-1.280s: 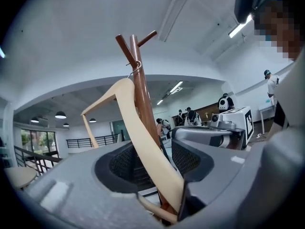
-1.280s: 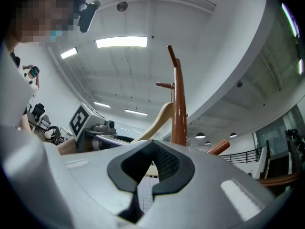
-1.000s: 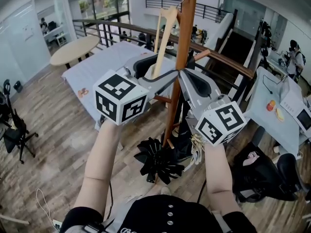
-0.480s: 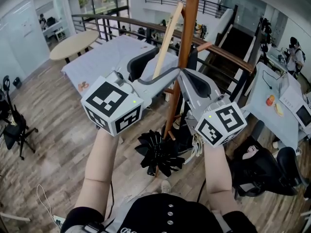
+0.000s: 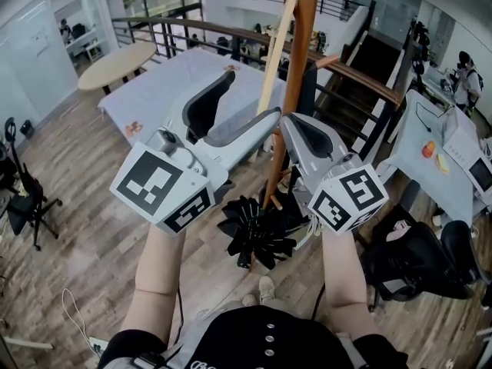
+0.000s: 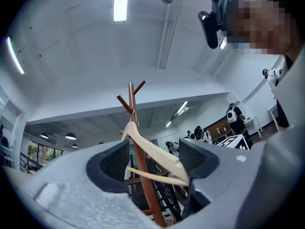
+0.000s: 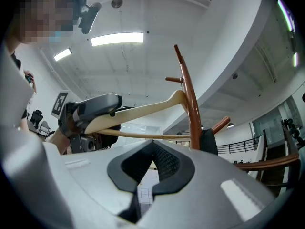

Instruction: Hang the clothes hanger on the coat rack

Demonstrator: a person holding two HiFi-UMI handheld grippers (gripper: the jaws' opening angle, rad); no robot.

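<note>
Head view: coat rack (image 5: 302, 52) top cut off @ edge; hanger (image 5: 274, 52) btm hidden behind left tool (image 5: 254, 94).

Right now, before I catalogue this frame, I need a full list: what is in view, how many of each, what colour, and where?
coat rack: one, brown wood, centre.
clothes hanger: one, cream, hooked high on the rack.
round table: one, beige, upper left.
long table: one, pale, behind the rack.
desk: one, pale, right side.
office chair: one, black, far left.
fan-shaped thing: one, black, on the floor by the rack's foot.
left gripper: one, grey; jaws have just been opening, now wide apart with the hanger's end between them.
right gripper: one, grey; jaws together, empty.
forearms: two, bare, below the grippers.
</note>
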